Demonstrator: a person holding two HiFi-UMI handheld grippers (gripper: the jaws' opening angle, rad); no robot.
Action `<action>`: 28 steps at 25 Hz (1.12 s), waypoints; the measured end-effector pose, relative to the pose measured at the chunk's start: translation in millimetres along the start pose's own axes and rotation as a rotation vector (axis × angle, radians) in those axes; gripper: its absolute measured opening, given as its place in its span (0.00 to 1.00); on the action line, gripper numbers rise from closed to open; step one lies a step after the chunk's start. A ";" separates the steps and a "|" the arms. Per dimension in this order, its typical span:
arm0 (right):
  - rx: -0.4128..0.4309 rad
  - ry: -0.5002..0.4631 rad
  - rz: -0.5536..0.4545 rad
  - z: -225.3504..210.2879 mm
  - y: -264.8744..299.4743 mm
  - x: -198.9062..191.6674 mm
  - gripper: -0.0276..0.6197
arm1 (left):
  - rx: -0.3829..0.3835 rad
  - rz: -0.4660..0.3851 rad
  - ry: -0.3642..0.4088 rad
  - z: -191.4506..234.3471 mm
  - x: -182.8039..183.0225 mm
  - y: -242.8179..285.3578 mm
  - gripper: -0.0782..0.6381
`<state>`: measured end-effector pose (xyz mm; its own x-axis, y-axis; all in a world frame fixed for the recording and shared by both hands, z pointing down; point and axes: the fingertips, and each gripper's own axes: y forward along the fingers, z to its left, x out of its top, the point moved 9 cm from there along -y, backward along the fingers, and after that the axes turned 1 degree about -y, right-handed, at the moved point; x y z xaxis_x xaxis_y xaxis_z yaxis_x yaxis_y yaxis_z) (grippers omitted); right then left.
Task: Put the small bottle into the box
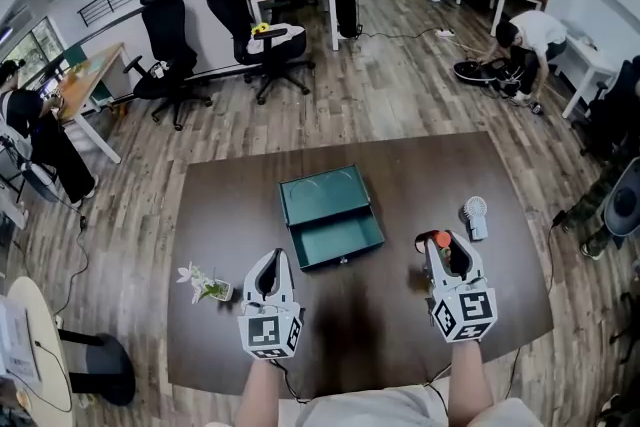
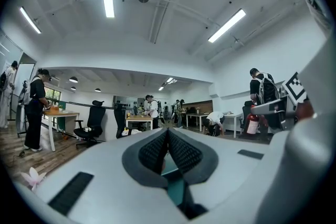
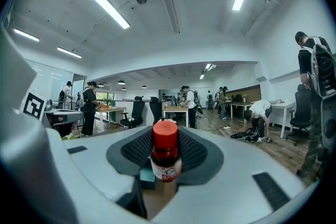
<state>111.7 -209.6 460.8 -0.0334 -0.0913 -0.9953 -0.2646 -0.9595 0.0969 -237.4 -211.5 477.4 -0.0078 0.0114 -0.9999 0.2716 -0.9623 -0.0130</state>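
A small bottle (image 1: 441, 240) with a red cap and dark contents stands upright between the jaws of my right gripper (image 1: 442, 250), which is shut on it. In the right gripper view the bottle (image 3: 166, 152) fills the gap between the black pads (image 3: 137, 150). The open teal box (image 1: 325, 185) lies on the brown table (image 1: 400, 170), to the left of and slightly beyond this gripper. My left gripper (image 1: 270, 270) hovers near the box's front left corner; in its own view the left gripper (image 2: 167, 138) has its pads pressed together with nothing held.
A small white hand fan (image 1: 474, 216) lies just beyond the right gripper. A sprig of white flowers (image 1: 205, 285) lies left of the left gripper. Office chairs (image 1: 172, 55), desks and several people occupy the room behind the table.
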 end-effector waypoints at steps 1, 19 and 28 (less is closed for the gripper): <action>-0.001 0.001 0.004 -0.6 1.9 -2.2 0.26 | -0.001 0.003 -0.001 0.3 -2.0 1.9 0.11; 0.153 0.048 0.140 44.8 101.4 -54.0 0.26 | 0.034 0.161 -0.066 17.9 -60.2 15.2 0.11; 0.265 0.027 0.229 84.4 156.3 -99.5 0.26 | 0.063 0.249 -0.066 26.6 -92.2 12.8 0.11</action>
<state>-7.7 -328.0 575.7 -0.0964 -0.3068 -0.9469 -0.4939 -0.8111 0.3132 -258.9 -232.2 569.6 -0.0114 -0.2433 -0.9699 0.2126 -0.9483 0.2354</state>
